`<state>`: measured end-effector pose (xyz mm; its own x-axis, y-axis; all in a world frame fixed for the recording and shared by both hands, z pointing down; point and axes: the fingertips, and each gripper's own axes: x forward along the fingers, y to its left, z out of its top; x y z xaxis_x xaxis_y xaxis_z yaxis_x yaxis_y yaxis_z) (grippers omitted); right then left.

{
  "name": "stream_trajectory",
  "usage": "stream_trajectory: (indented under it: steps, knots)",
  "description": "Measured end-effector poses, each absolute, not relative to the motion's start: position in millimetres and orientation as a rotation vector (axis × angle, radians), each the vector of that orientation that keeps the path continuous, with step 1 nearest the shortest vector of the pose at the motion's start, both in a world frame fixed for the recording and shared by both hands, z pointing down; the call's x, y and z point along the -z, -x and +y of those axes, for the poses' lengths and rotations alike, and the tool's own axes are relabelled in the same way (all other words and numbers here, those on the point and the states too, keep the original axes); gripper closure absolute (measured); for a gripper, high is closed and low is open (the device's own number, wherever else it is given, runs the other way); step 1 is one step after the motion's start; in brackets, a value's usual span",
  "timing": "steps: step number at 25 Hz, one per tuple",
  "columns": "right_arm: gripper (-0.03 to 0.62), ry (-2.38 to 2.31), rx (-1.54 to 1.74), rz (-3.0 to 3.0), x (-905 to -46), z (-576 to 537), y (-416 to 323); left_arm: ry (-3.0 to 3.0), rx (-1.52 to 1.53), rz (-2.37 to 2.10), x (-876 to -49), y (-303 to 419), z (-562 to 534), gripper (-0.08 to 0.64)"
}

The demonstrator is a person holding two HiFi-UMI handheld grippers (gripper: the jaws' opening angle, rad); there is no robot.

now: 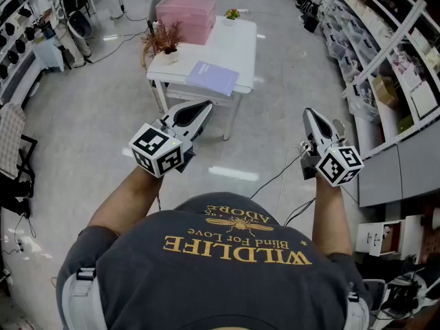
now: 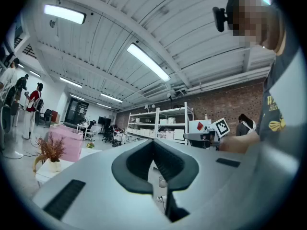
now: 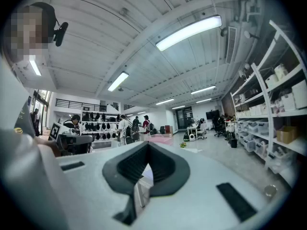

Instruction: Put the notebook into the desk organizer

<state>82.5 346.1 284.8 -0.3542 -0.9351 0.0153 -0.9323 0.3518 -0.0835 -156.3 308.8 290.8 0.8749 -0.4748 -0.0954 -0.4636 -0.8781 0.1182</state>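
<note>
So, the left gripper [image 1: 205, 106] was held level, jaws closed, nothing gripped. On the white table [image 1: 242, 43] ahead, a potted plant [image 1: 165, 43] was seen at the left edge and a pink organizer [image 1: 185, 16] at the far end. The notebook [image 1: 213, 78] was laid flat at the near end, well apart from both grippers. The right gripper [image 1: 311, 114] was likewise held shut and empty.

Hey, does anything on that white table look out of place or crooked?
Only the notebook: it lies flat near the table's front edge, slightly askew to it, outside the pink organizer. Nothing looks spilled or damaged.
</note>
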Motion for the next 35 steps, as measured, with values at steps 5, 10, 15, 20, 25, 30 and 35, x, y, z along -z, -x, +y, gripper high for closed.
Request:
stream_trajectory:
  steps: [5, 10, 15, 20, 25, 30, 35]
  knots:
    - [0.594, 1.767, 0.119, 2.555, -281, 344, -83, -2.953, 0.184, -0.734, -287, 155, 307, 0.560]
    - [0.594, 1.771, 0.118, 2.555, -282, 344, -85, -2.958, 0.184, -0.729, -287, 153, 307, 0.560]
    - [0.594, 1.753, 0.159, 2.543, -286, 345, -86, -2.965, 0.187, -0.716, -290, 152, 309, 0.560]
    - [0.592, 1.737, 0.196, 2.522, -288, 342, -93, -2.954, 0.179, -0.674, -289, 146, 307, 0.557]
    - [0.592, 1.726, 0.182, 2.532, -285, 346, -99, -2.928, 0.129, -0.581, -291, 131, 306, 0.176]
    - [0.592, 1.713, 0.163, 2.537, -280, 355, -127, -2.948, 0.128, -0.592, -285, 101, 314, 0.156]
    - [0.592, 1.703, 0.144, 2.546, -276, 369, -168, -2.958, 0.136, -0.615, -278, 58, 332, 0.156]
